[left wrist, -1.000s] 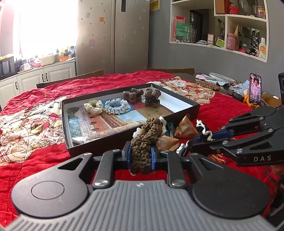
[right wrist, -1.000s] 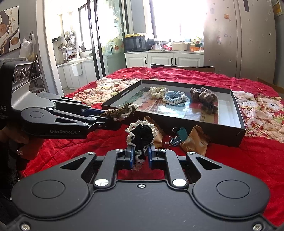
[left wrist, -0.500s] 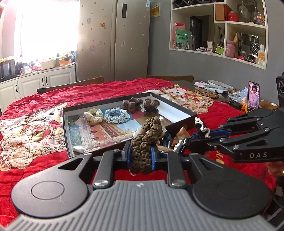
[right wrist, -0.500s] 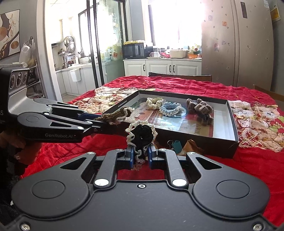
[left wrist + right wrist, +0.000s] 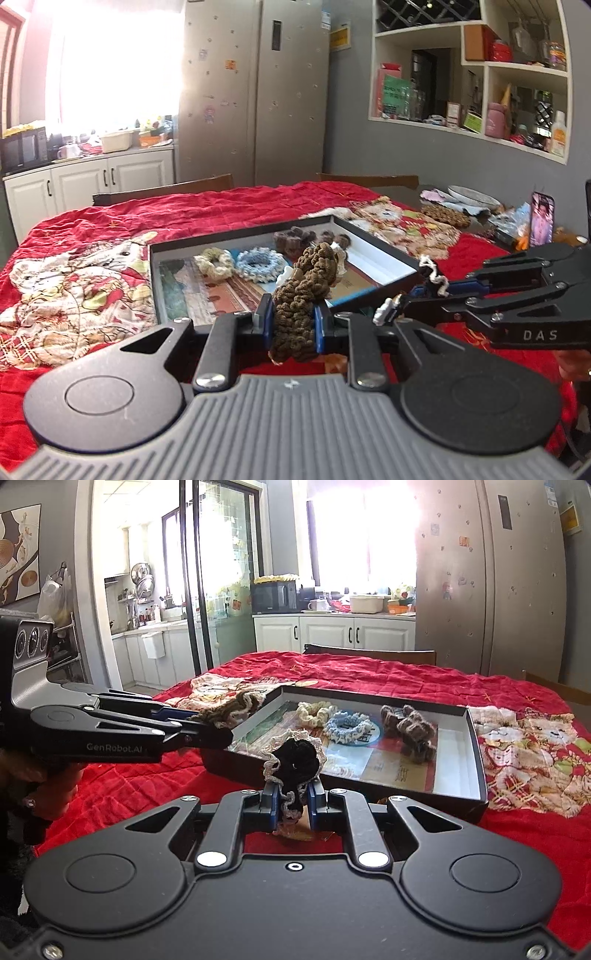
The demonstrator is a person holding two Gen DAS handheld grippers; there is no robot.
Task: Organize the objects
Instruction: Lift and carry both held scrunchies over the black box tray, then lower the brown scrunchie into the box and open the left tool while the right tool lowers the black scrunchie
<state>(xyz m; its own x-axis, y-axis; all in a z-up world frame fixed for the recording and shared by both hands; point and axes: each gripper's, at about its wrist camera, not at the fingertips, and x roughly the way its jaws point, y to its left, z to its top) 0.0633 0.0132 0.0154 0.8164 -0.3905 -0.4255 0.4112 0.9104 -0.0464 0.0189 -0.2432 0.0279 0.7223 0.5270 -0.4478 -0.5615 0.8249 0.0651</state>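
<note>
My left gripper (image 5: 291, 319) is shut on a brown crocheted scrunchie (image 5: 306, 291) and holds it above the near edge of the black shallow box (image 5: 384, 254). My right gripper (image 5: 291, 799) is shut on a black scrunchie with a cream frill (image 5: 295, 764), also raised above the box's near wall (image 5: 369, 786). Inside the box lie a cream scrunchie (image 5: 316, 712), a blue one (image 5: 347, 725) and brown ones (image 5: 410, 727). The right gripper also shows in the left wrist view (image 5: 424, 291), and the left gripper in the right wrist view (image 5: 221, 720).
The box sits on a table with a red quilted cloth (image 5: 221, 210) with cat patches. A phone (image 5: 541, 225), a plate (image 5: 472, 195) and clutter stand at the far right. Chairs (image 5: 369, 653) line the far side. A brown packet (image 5: 299, 827) lies below the right gripper.
Both grippers have risen and moved forward toward the box with their scrunchies. The packets and clips in front of the box have dropped out of sight below the fingers.
</note>
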